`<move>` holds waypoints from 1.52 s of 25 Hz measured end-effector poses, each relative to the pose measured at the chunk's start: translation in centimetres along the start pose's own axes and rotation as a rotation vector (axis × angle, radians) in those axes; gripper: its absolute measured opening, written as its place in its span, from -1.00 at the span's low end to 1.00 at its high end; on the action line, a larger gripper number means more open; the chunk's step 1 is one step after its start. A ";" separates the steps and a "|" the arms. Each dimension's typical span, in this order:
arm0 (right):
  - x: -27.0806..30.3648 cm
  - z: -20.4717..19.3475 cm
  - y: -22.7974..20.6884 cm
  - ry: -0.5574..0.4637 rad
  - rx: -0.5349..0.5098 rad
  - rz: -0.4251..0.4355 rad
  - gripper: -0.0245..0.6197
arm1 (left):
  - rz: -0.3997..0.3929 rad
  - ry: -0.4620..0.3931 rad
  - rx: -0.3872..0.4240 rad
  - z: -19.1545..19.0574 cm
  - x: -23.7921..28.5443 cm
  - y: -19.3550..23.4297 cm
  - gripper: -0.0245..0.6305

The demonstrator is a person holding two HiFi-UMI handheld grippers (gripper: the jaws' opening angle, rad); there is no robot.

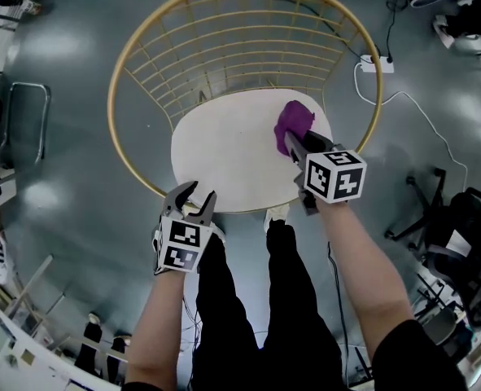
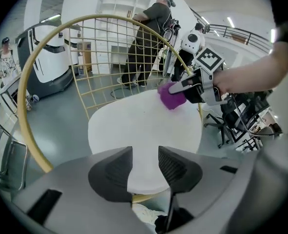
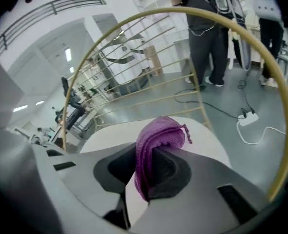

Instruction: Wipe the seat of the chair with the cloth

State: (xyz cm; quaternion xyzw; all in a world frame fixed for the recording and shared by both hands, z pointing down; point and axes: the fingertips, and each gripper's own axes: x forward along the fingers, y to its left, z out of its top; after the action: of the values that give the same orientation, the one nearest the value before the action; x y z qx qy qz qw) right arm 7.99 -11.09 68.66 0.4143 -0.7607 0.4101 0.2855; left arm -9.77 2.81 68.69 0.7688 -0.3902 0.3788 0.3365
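Observation:
The chair's white round seat [image 1: 224, 157] lies below me, ringed by a gold wire backrest [image 1: 183, 23]. At the seat's right side my right gripper [image 1: 294, 145] is shut on a bunched purple cloth [image 1: 294, 122]. The right gripper view shows the cloth [image 3: 158, 138] pinched between the jaws over the seat [image 3: 207, 143]. My left gripper [image 1: 193, 199] hangs at the seat's near-left edge, open with nothing in it. In the left gripper view its jaws [image 2: 144, 167] stand apart above the seat [image 2: 139, 126], and the cloth [image 2: 171, 97] shows at the far side.
My own legs [image 1: 248, 300] stand just in front of the chair. A power strip with a white cable [image 1: 376, 63] lies on the grey floor at the back right. An office chair base [image 1: 435, 210] is at the right. A person [image 2: 151, 38] stands behind the backrest.

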 end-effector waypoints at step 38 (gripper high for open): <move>8.0 -6.9 13.5 0.245 -0.139 0.225 -0.71 | -0.022 -0.035 0.075 -1.4 -3.3 -0.2 -0.41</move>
State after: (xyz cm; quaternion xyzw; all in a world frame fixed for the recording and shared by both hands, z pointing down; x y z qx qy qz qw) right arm -6.96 -4.05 73.10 0.2529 -0.7884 0.4331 0.3563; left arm -11.43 5.22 66.52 0.7916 -0.3732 0.3757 0.3048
